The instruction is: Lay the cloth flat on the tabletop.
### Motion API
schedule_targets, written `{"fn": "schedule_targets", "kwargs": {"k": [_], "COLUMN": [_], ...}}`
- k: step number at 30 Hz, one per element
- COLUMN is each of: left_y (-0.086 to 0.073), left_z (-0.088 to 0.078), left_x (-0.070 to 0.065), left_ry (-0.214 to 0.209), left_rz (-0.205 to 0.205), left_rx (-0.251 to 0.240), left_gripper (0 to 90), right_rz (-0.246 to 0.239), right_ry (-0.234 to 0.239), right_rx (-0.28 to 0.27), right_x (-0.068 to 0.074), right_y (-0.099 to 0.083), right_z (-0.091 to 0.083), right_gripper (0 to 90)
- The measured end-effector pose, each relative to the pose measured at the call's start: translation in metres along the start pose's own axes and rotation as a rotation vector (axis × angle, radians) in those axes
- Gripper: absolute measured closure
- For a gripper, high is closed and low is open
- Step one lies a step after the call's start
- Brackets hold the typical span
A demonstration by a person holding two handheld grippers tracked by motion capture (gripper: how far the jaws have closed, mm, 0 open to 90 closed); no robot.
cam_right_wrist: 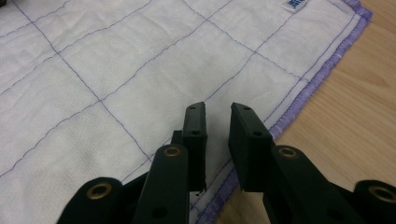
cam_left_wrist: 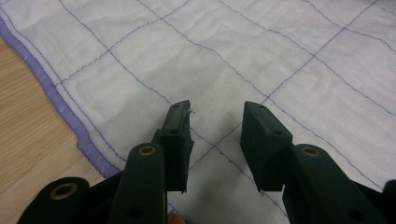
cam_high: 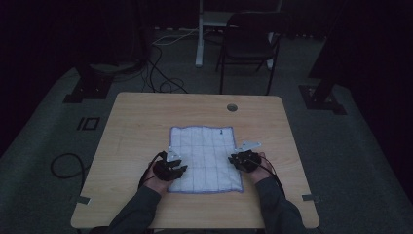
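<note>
A white quilted cloth (cam_high: 204, 156) with a purple hem and thin purple grid lines lies flat on the wooden table (cam_high: 136, 122). My left gripper (cam_high: 176, 167) hovers over the cloth's left edge near its front corner. In the left gripper view the cloth (cam_left_wrist: 224, 60) lies just below the left gripper (cam_left_wrist: 215, 109), whose jaws stand open with nothing between them. My right gripper (cam_high: 239, 157) sits at the cloth's right edge. In the right gripper view the right gripper (cam_right_wrist: 217, 112) is open by a narrow gap above the cloth (cam_right_wrist: 116, 79) and its purple hem (cam_right_wrist: 308, 91).
A round cable hole (cam_high: 232, 107) sits near the table's far edge. Beyond the table stand a dark folding chair (cam_high: 248, 44) and a white desk leg (cam_high: 199, 34). Cables (cam_high: 160, 73) trail across the grey floor. A small blue label (cam_right_wrist: 295, 4) marks the cloth's corner.
</note>
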State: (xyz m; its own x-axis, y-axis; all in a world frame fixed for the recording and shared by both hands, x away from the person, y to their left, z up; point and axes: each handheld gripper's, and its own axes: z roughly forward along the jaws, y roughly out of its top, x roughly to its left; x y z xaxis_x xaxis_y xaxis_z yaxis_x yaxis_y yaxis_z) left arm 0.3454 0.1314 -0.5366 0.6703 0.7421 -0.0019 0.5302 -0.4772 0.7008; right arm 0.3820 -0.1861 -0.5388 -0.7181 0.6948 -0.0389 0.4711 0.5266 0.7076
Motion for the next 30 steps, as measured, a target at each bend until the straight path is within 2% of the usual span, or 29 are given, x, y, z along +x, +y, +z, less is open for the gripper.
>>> {"fn": "schedule_targets", "kwargs": {"k": [6,10,17,29,30], "left_y": [-0.005,-0.008,-0.009,-0.016,-0.017], "left_z": [-0.004,-0.011,-0.023,-0.018,-0.018], "left_x": [-0.001,0.002,0.015,0.027,0.027], "left_ry": [-0.006,0.003,0.051,0.116,0.124], "left_rz": [-0.010,-0.032,-0.073,-0.135,-0.151], "left_rx": [-0.005,-0.019,-0.042,-0.026,-0.026], "left_gripper": [62.9,62.5,60.5,56.8,56.3], "right_rz": [0.037,0.038,0.050,0.075,0.072], "right_ry": [-0.007,-0.040,-0.058,-0.061,-0.062], "right_rx": [-0.025,-0.033,-0.043,-0.063,-0.063], "right_x": [0.001,0.006,0.006,0.007,0.007], "right_y": [-0.006,-0.007,-0.009,-0.013,-0.013], "right_z": [-0.003,-0.003,-0.003,-0.004,-0.004], "right_gripper": [75.5,73.7,69.9,67.8,67.4]}}
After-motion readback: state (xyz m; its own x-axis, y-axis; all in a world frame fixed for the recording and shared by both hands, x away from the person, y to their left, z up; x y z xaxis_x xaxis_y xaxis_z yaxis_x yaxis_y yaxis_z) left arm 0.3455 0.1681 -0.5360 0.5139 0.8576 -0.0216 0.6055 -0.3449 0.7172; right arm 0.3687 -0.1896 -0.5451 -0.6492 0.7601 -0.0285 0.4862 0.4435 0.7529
